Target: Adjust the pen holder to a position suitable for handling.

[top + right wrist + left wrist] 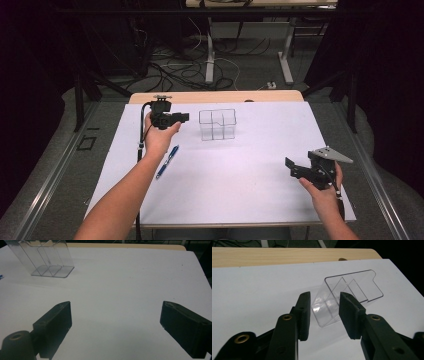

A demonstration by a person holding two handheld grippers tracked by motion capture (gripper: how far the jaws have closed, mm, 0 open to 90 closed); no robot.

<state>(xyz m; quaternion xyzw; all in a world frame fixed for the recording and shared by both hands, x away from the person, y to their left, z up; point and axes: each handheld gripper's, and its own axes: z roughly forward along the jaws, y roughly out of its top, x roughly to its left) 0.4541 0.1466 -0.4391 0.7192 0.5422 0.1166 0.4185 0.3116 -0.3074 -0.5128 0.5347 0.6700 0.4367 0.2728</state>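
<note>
High view: left gripper [186,117] sits just left of the clear divided holder [218,124], far centre of the white table [250,165]. Jaws partly spread, nothing pinched. Looks like the approach to the holder; next move needs the jaws lined up over its near wall. Right gripper [289,166] wide open, well apart. Blue pen [167,161] near the left forearm. Plenty of room.
</note>
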